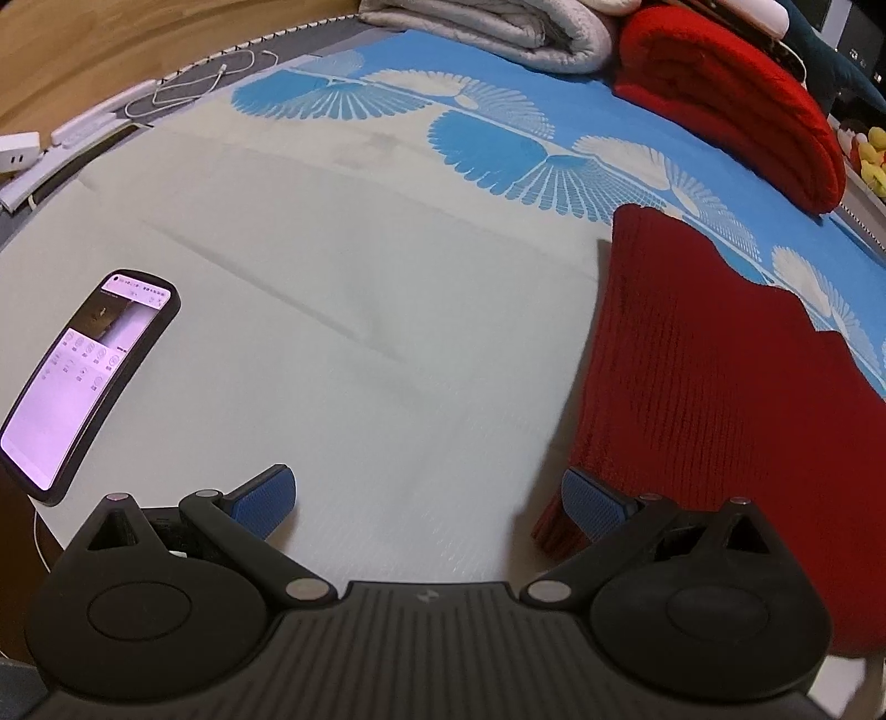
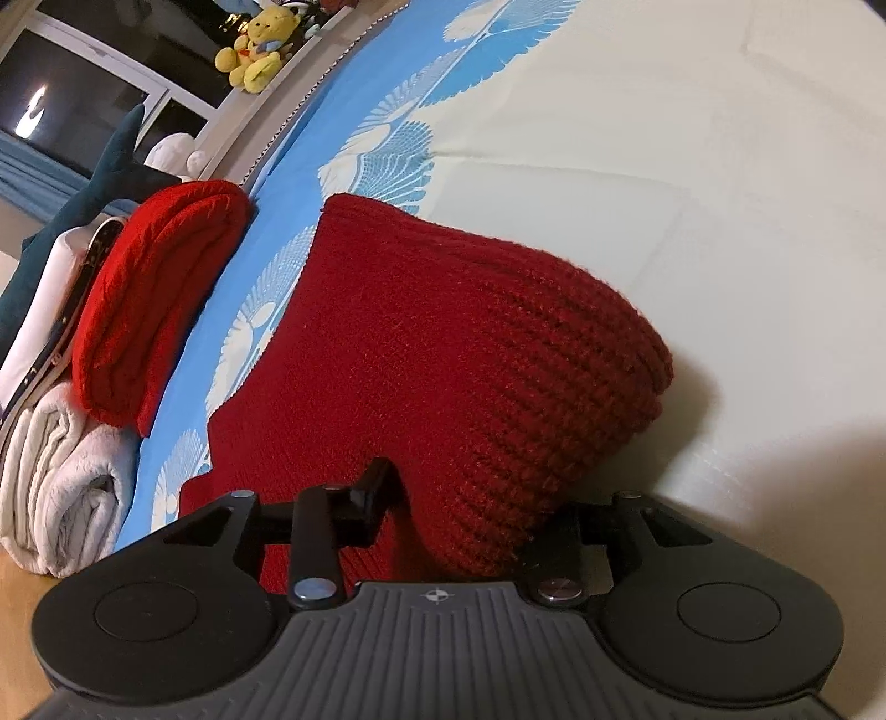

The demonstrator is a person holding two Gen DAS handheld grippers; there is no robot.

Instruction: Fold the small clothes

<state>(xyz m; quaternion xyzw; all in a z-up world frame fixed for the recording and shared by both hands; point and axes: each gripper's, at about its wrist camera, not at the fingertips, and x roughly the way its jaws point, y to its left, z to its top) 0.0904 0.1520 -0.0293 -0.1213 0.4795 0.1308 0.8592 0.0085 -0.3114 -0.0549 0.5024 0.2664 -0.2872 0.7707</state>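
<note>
1. Two red knits tell me most of where I stand. The whole job is spread over the bed (image 1: 343, 310), its pale sheet printed with a blue fan pattern along the far side.
2. At the far edge a grey blanket (image 1: 498, 33) lies folded, and just beside it a bright red knit (image 1: 736, 105) is already folded thick; I judge that piece finished.
3. On the sheet nearer me lies the dark red knitted garment (image 2: 443, 343), the piece in hand. It looks doubled over at least once, with a rolled edge raised toward my right claw, so I reckon the fold is partway and still needs flattening and perhaps one more turn.
4. My right claw (image 2: 459, 515) has the knit bunched between its fingers; it appears clamped on the near fold, though the right finger is mostly hidden behind the wool.
5. My left claw (image 1: 429, 501) has its blue pads spread wide over bare sheet, holding nothing; its right pad sits against the garment's fringed corner.
6. A lit phone (image 1: 88, 376) lies well apart to the left.
</note>
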